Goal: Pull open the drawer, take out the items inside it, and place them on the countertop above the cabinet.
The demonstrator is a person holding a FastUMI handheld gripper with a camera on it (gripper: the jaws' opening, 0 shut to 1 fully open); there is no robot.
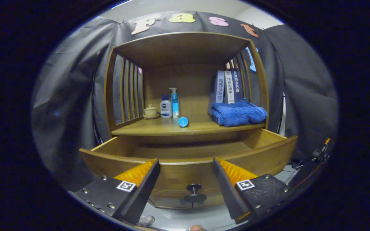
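While the gripper hangs with fingers spread wide and empty, the drawer stands pulled open just ahead, its knob between them (inside looks bare), and above it the countertop carries a blue cap, bottles and towel

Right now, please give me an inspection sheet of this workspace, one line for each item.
Surface: wooden countertop above the drawer, mostly bare at the front.
Job's things: drawer pulled open, knob on its front; no item visible in the part of its floor that shows.
Clutter: blue cap, lidded cup, white bottle, pump bottle, folded blue towel, upright books, all on the countertop.
Gripper: gripper open, holding nothing, fingers in front of the drawer front, knob between them.
Cables: some wires by the floor, right of the drawer.
Surroundings: black cloth wall behind the cabinet.
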